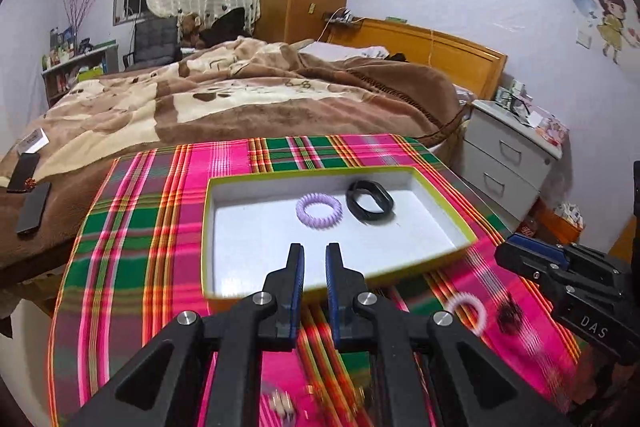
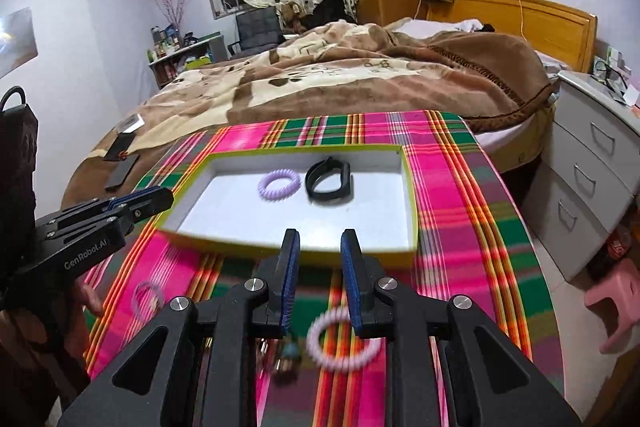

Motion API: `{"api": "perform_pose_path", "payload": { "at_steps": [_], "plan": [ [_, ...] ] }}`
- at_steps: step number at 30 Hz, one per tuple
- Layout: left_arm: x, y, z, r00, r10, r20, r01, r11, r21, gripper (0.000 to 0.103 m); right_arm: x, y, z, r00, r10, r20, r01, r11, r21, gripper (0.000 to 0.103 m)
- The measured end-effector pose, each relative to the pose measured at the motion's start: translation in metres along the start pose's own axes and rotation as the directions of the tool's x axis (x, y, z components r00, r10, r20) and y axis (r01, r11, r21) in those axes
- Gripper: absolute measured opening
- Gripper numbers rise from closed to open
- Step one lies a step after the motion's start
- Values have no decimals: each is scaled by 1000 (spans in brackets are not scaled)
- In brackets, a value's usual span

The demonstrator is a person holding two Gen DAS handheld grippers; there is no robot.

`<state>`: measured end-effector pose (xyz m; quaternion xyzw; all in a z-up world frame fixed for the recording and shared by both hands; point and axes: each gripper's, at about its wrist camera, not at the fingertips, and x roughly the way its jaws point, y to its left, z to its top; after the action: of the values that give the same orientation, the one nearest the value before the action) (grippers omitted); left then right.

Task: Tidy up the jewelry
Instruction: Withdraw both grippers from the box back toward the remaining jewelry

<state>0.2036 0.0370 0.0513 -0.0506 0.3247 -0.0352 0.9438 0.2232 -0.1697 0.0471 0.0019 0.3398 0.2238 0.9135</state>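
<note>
Jewelry lies partly sorted around the white tray (image 1: 256,227) on the plaid-covered desk (image 1: 132,227). Left of the tray's near rim, the left hand-held gripper (image 1: 315,253) hangs with its jaws slightly apart, pinching nothing. Inside the tray, toward its far wall, sit a lilac coil band (image 1: 319,209) and, just right of it, a black band (image 1: 370,201). In front of the tray's near rim a pale pink coil ring (image 2: 344,341) and a small dark piece (image 2: 286,357) wait on the cloth, under the right hand-held gripper (image 2: 319,247), also spread and empty. Both pieces look blurred; a hasty pinch could snag the cloth or nudge the light tray.
</note>
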Motion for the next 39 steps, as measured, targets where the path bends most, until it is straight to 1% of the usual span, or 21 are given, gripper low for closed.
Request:
{"api": "perform_pose_path", "payload": {
  "at_steps": [3, 7, 10, 13, 17, 20, 28, 30, 32, 33, 34, 36, 39],
  "plan": [
    [-21, -5, -15, 1000, -1, 23, 1, 1000, 3, 10, -18, 9, -18, 1000, 10, 14, -9, 999, -30, 22],
    [-43, -9, -36, 999, 3, 42, -3, 1000, -11, 10, -32, 14, -38, 1000, 8, 12, -7, 999, -37, 22],
    [-55, -12, -49, 999, 6, 47, -5, 1000, -16, 10, -40, 14, -54, 1000, 14, 5, -14, 1000, -24, 22],
    [-64, -15, -60, 998, 26, 60, -26, 1000, 6, 10, -48, 13, -68, 1000, 11, 3, -11, 1000, -17, 22],
    [-73, -19, -73, 998, 20, 62, -21, 999, 24, 10, -57, 13, -82, 1000, 1, -4, -2, 1000, -23, 22],
    [-79, -20, -83, 999, 3, 53, -5, 1000, 29, 10, -62, 11, -90, 1000, -7, -10, 6, 1000, -24, 22],
    [-79, -25, -99, 1000, -23, 11, 23, 999, 40, 10, -62, 4, -99, 999, -35, -21, 35, 999, -13, 22],
    [-76, -26, -99, 1000, -31, 3, 31, 999, 38, 10, -62, 3, -99, 999, -41, -19, 41, 999, -12, 24],
    [-74, -26, -98, 999, -36, -3, 36, 999, 35, 10, -61, 1, -97, 999, -41, -17, 41, 999, -9, 29],
    [-73, -27, -98, 999, -37, -4, 37, 999, 35, 10, -61, 0, -97, 999, -42, -17, 42, 999, -7, 30],
    [-72, -27, -98, 999, -40, -6, 40, 999, 36, 11, -60, -2, -97, 999, -44, -16, 44, 999, -5, 31],
    [-69, -27, -97, 999, -43, -9, 44, 998, 35, 20, -58, -5, -95, 999, -51, -18, 51, 999, -2, 31],
    [-65, -27, -95, 999, -50, -11, 50, 998, 35, 22, -54, -11, -94, 998, -57, -26, 57, 998, 8, 31]
  ]
}}
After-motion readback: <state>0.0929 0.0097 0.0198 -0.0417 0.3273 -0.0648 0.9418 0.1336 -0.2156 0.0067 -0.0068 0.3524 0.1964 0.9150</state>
